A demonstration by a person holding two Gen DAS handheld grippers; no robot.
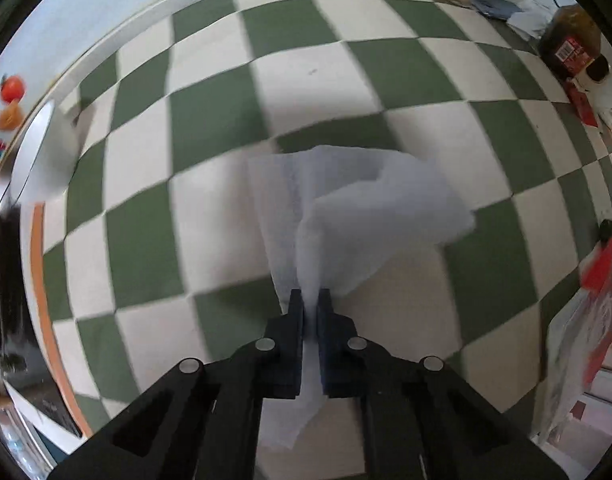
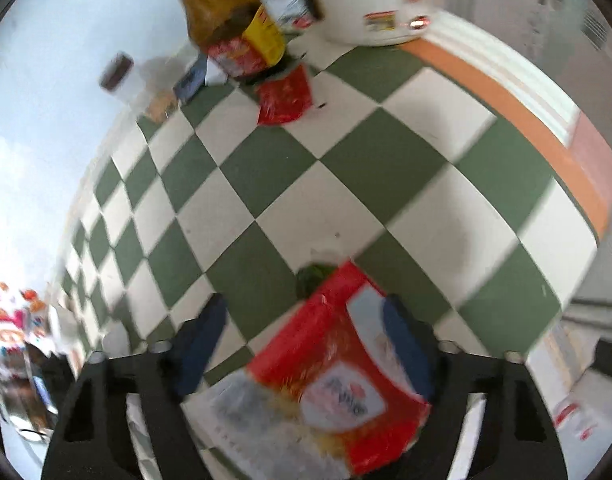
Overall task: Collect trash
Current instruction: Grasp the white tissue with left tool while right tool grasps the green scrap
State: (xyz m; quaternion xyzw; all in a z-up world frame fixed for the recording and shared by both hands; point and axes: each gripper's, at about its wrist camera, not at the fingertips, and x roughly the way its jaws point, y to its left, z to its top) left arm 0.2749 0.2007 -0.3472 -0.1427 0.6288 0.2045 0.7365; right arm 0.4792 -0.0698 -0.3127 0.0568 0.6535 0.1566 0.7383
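No text can be read with any confidence in either view; motion blur smears every label. The red and white plastic snack packet in the right wrist view carries a white badge with dark lettering, too blurred to make out. The amber oil bottle with a red and yellow label shows print that is illegible. In the left wrist view, that bottle's red label bears a small white barcode patch, its digits unreadable.
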